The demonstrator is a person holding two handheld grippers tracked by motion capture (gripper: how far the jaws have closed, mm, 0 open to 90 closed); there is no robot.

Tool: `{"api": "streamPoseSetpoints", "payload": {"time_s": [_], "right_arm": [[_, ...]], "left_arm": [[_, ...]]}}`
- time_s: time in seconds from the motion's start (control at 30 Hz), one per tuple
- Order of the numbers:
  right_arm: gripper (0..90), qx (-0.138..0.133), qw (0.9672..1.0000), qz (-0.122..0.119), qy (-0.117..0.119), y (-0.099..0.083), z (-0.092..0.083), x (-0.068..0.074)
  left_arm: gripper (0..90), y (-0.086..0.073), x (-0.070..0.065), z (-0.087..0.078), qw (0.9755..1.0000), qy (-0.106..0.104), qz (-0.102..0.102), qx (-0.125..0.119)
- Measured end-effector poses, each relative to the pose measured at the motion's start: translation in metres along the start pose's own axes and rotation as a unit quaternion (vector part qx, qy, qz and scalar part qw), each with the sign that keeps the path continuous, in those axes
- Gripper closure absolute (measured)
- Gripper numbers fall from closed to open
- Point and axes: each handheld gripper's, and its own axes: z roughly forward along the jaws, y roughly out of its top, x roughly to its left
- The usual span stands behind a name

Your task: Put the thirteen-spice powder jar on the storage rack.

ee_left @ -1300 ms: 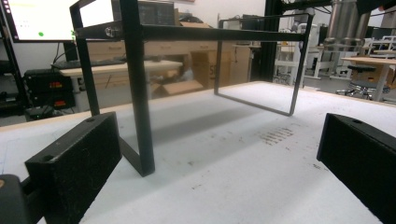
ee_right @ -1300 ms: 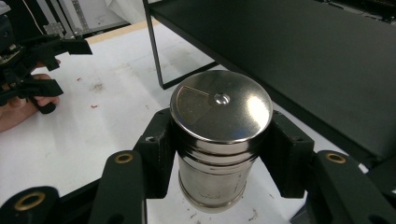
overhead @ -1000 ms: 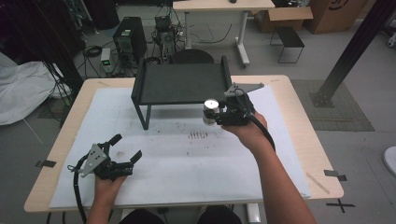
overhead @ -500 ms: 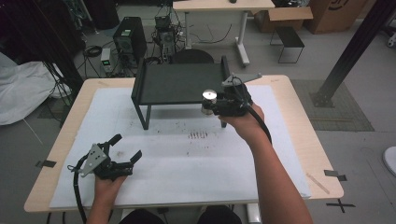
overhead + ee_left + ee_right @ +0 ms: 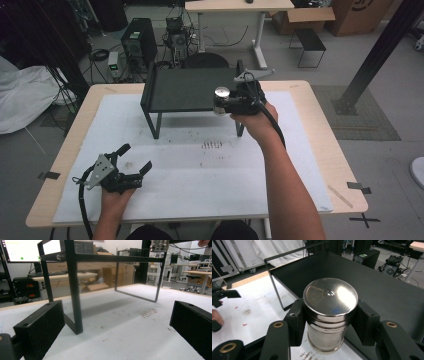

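At the near left corner of the table point(image 5: 320, 150), the left gripper point(image 5: 131, 169) rests low in its hand, jaws spread wide with nothing between them. Farther in, the right gripper point(image 5: 231, 102) clenches a metal can point(image 5: 329, 315) upright by its sides, just under the lid, lifted at the front edge of the black shelf point(image 5: 190, 90). Polished steel looks slick and probably weighty, rigid enough for a firm squeeze. Holding mid-body, below the lid's lip, should stop it sliding down.
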Motion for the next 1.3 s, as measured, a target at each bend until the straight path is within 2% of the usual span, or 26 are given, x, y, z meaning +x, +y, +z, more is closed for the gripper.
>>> {"api": "streamPoseSetpoints", "payload": {"time_s": [0.23,0.63,0.87,1.07,1.3], "right_arm": [[49.3,0.005,0.9998,0.004,-0.016,0.007,0.012,-0.005],[49.3,0.012,0.9983,0.029,-0.048,0.014,0.031,-0.016],[49.3,0.019,0.9981,0.028,-0.051,0.017,0.041,-0.015],[49.3,0.022,0.9976,0.036,-0.056,0.015,0.044,-0.018],[49.3,0.02,0.9976,0.033,-0.058,0.015,0.045,-0.018]], "left_arm": [[0.4,0.0,0.0,0.0,1.0,0.0,0.0,0.0],[0.4,0.0,0.0,0.0,1.0,0.0,0.0,-0.001],[0.4,0.0,0.0,0.0,1.0,0.0,-0.001,0.0],[0.4,0.0,0.0,0.0,1.0,0.0,-0.001,0.0],[0.4,0.0,0.0,0.0,1.0,0.0,-0.001,0.0]]}}
